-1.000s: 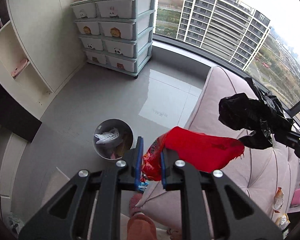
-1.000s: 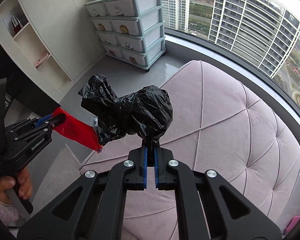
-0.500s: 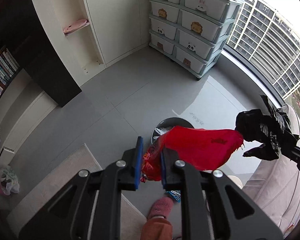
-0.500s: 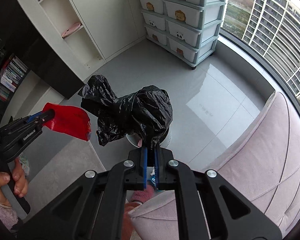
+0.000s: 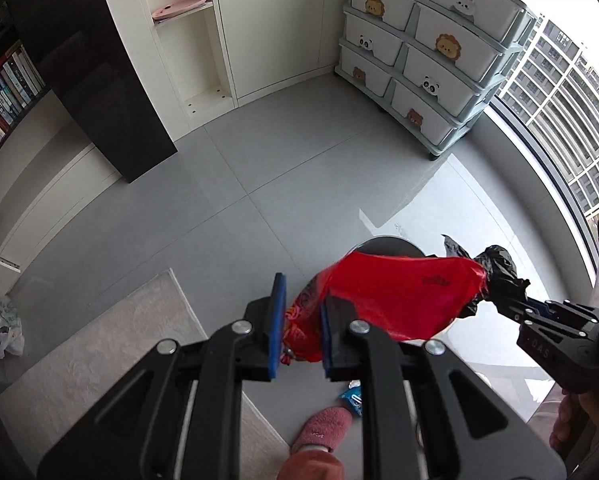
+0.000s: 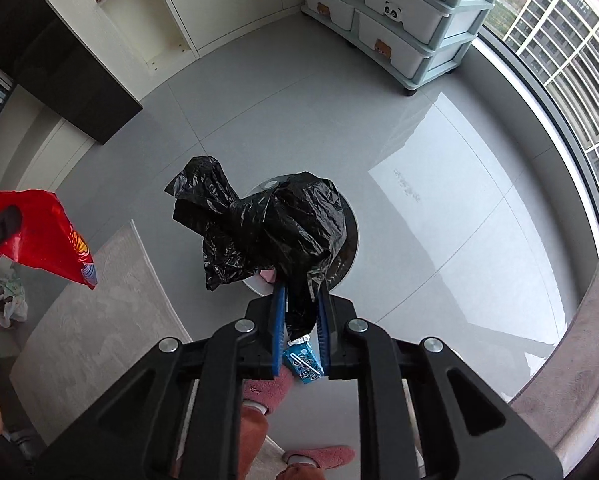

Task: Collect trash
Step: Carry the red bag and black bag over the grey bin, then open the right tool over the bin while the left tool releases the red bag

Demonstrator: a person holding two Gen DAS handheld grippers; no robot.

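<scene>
Looking down from above onto a grey tiled floor (image 5: 259, 168). At the far left we see a small white plastic bag of scraps (image 5: 1, 326) lying on the floor beside a pale grey rug (image 5: 111, 344). Our left tool (image 5: 301, 320) has its blue-padded fingers closed part-way on the crumpled end of a shiny red plastic snack wrapper (image 5: 399, 300), which sticks out to the right in mid-air. Beneath the wrapper sits a round grey waste bin (image 6: 349, 240), mostly hidden. Our right tool (image 6: 301, 320) grips the twisted neck of a crinkled black plastic rubbish bag (image 6: 271, 228), its fingers pressed against the plastic with a narrow gap between them; the bag hangs directly above the bin. On the floor under that tool lies a small blue snack packet (image 6: 303, 362), just beside a pink fluffy slipper (image 6: 265, 392). Further right, a pale green and white drawer chest with animal stickers (image 5: 427, 52) stands against a curved window, and the edge of a pink upholstered sofa (image 6: 579, 352) shows at the far right.
</scene>
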